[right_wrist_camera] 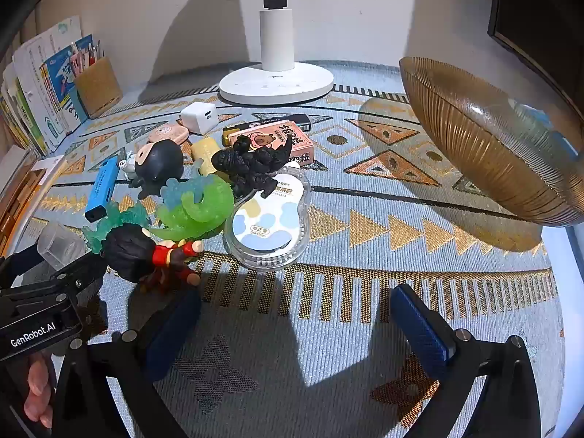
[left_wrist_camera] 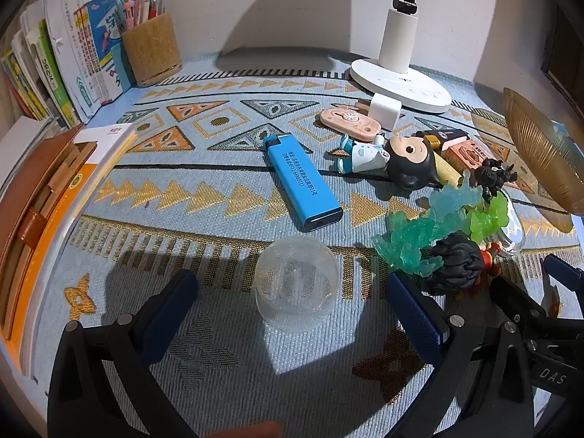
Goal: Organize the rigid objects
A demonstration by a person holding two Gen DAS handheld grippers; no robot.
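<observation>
My left gripper [left_wrist_camera: 292, 295] is open, its jaws wide on either side of a clear plastic cup [left_wrist_camera: 297, 284] standing on the patterned cloth. The cup also shows in the right wrist view [right_wrist_camera: 60, 244]. My right gripper [right_wrist_camera: 295, 314] is open and empty above bare cloth, in front of a correction tape [right_wrist_camera: 270, 226]. A pile of small objects lies between: a blue lighter [left_wrist_camera: 303, 182], a black-haired figurine [left_wrist_camera: 408, 160], a green and teal figure [right_wrist_camera: 193, 208], a red and black figure [right_wrist_camera: 153, 252], a black dinosaur [right_wrist_camera: 255, 164], a pink box [right_wrist_camera: 277, 138], a white charger [right_wrist_camera: 199, 116].
A ribbed amber glass bowl [right_wrist_camera: 492, 146] stands at the right. A white lamp base [right_wrist_camera: 277, 80] is at the back. Books [left_wrist_camera: 47, 73] and a pen holder [left_wrist_camera: 151, 51] line the back left; notebooks [left_wrist_camera: 43, 197] lie along the left edge.
</observation>
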